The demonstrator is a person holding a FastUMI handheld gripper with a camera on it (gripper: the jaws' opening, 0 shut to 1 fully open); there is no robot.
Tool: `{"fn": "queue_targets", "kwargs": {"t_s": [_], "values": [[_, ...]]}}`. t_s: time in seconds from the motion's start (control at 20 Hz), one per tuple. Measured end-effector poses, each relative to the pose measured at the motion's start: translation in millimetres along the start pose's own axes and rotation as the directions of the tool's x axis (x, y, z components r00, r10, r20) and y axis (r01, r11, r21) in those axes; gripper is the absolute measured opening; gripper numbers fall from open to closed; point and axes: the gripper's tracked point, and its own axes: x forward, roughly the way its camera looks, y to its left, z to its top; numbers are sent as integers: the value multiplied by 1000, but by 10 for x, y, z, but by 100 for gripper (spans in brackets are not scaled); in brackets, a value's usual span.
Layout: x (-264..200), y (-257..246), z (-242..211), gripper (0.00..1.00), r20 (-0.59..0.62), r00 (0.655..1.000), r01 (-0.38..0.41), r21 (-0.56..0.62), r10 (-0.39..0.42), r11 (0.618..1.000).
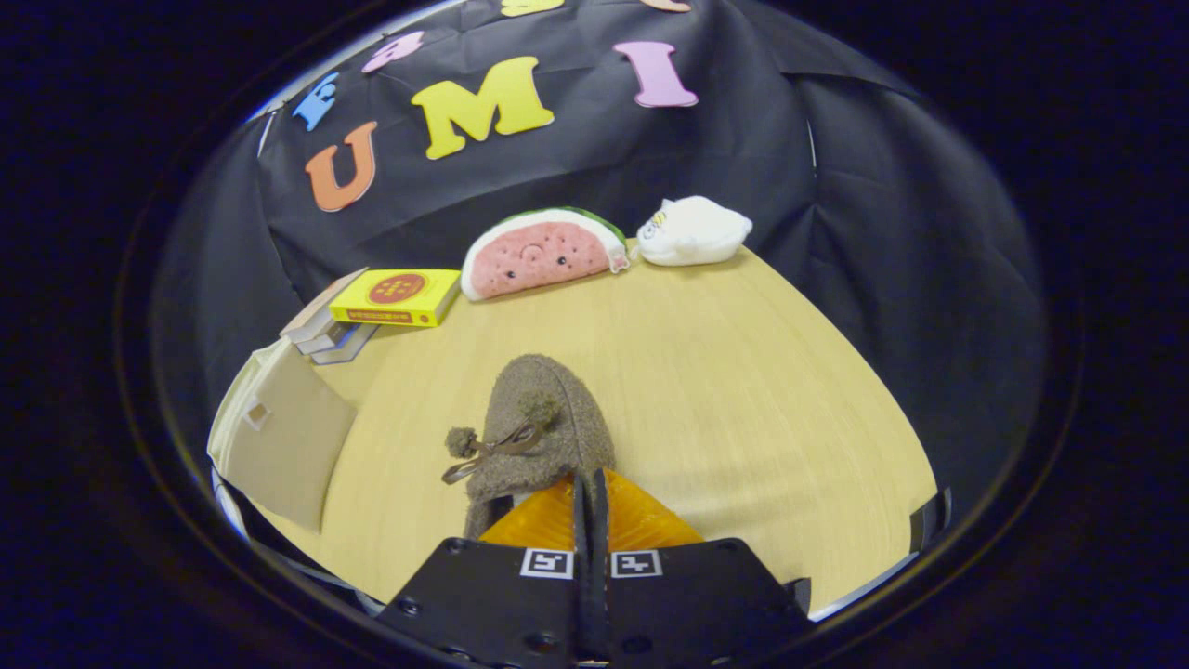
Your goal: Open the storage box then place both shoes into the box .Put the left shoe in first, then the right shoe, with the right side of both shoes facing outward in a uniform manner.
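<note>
In the gripper view, your hand-held gripper [589, 483] has its two fingers pressed together with almost no gap between them; they meet right at the near edge of the shoe [542, 437], and you cannot tell whether any of its fabric is pinched between them. The shoe is a fuzzy grey-brown slipper with two small pom-poms on a thin bow, sitting on the desk [743, 390] just ahead of the fingers, its toe pointing away from you. To the left of the shoe, at the desk's edge, you see the storage box [279, 446], a pale beige piece with a small tab on it; whether it is open is hard to judge from here. Beyond the shoe, well apart from it, a yellow box [398, 296] lies on a few stacked books [325, 336]. Near the far edge of the desk rest a watermelon-slice plush [543, 253] and, just beside it, a white plush [695, 229], both against the black cloth wall [743, 139].
</note>
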Motion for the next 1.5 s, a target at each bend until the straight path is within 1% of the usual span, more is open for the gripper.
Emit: {"fn": "queue_targets", "kwargs": {"t_s": [0.3, 0.5, 0.6, 0.85, 1.0, 1.15, 1.3, 1.5], "values": [[-392, 1140, 341, 0, 47, 994, -94, -57, 97, 994], [-640, 2065, 528, 0, 68, 983, -165, -90, 172, 982], [-683, 2505, 566, 0, 60, 977, -201, -87, 206, 976], [-658, 3422, 504, 0, 37, 965, -260, -22, 260, 965], [-611, 3786, 504, 0, 61, 963, -263, 14, 262, 965], [-512, 3982, 486, 0, 82, 966, -252, 61, 247, 966], [-354, 4086, 287, 0, 57, 973, -229, 118, 224, 966], [-214, 4292, 14, 0, 21, 975, -220, 171, 219, 960]]}}
